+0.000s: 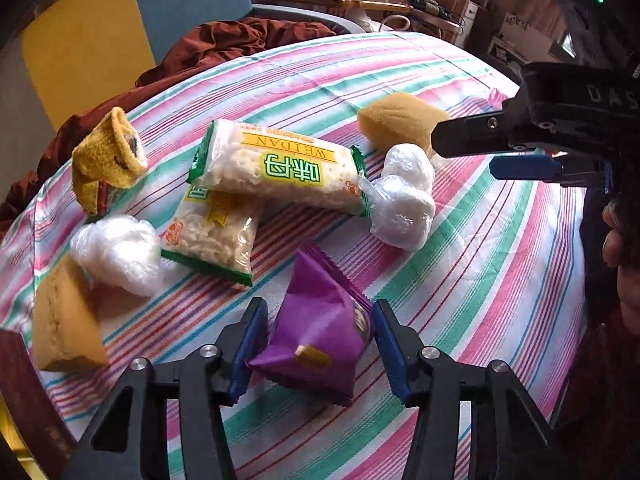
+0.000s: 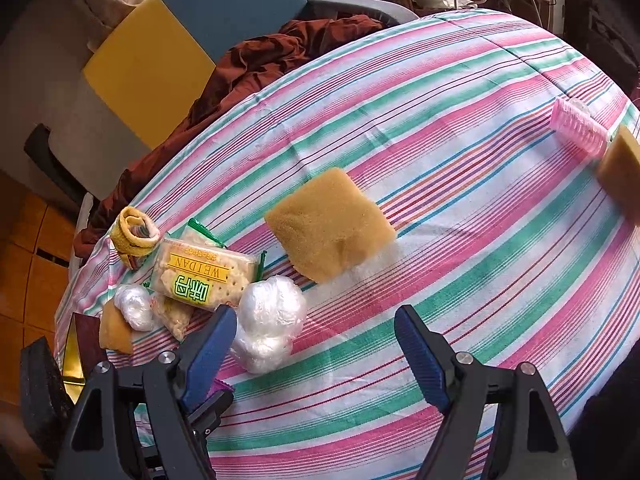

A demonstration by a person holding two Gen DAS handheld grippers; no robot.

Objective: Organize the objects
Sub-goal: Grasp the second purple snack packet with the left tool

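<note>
A purple snack packet lies on the striped tablecloth, and my left gripper is shut on it, blue pads against both sides. Beyond it are two cracker packets, two balls of clear plastic wrap, two tan sponges and a rolled yellow sock. My right gripper hangs open over the cloth with nothing between its pads, a sponge ahead of it and a wrap ball by its left finger.
A pink hair roller and another sponge lie at the far right of the cloth. Crumpled red-brown fabric and a yellow and blue chair sit behind the table. A person's hand is at the right edge.
</note>
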